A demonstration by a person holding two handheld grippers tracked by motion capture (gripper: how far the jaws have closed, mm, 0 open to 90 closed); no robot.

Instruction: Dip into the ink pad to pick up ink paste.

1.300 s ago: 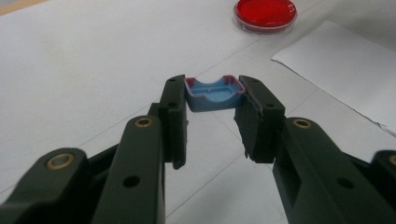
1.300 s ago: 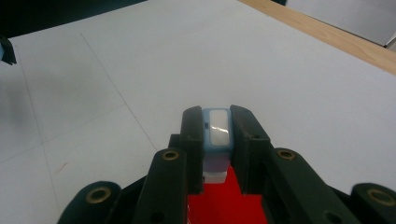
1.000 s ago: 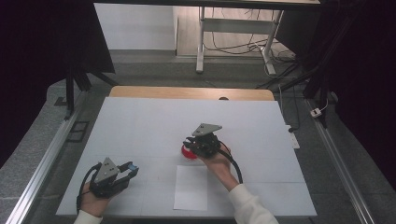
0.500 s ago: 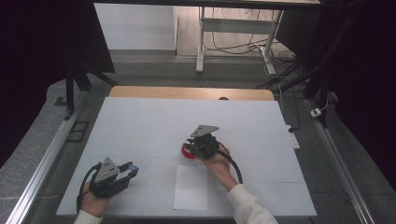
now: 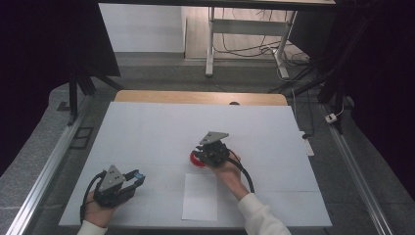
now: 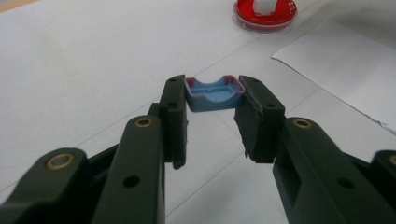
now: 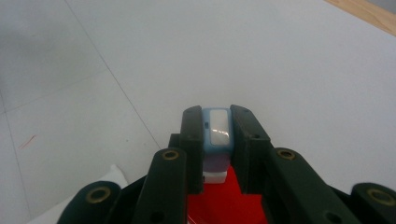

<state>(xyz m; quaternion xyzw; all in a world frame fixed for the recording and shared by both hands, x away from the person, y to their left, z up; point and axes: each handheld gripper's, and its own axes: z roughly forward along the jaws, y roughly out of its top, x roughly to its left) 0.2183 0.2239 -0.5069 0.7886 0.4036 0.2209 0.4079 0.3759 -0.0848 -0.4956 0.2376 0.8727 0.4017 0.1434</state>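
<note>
— What are we holding on the left, and why like that?

— Our left gripper (image 6: pixel 212 100) has its jaws closed on a small blue plastic cap (image 6: pixel 214 93), hollow side up, with traces of red around its rim. We keep it low over the white table sheet (image 5: pixel 147 132), well apart from the work, at the near left corner. We judge it is parked there so the cap stays clean and ready to go back on.

— And the right?

— Our right gripper (image 7: pixel 217 128) clamps a light-blue block with a pale glossy window (image 7: pixel 218 128), likely a stamp body, upright between its jaws. In the high view it sits directly above the round red ink pad in its clear dish (image 5: pixel 197 158), near the table's middle. A white part shows just under the block, against the red; whether it touches the ink we cannot tell.

— Why the white sheet of paper (image 5: pixel 200 196) just beside it?

— We suppose it waits for the print, close enough for a short move from the pad.

— Any brand or lettering?

— None that we can read: the window is glare, the cap is plain, and the paper looks blank.
</note>
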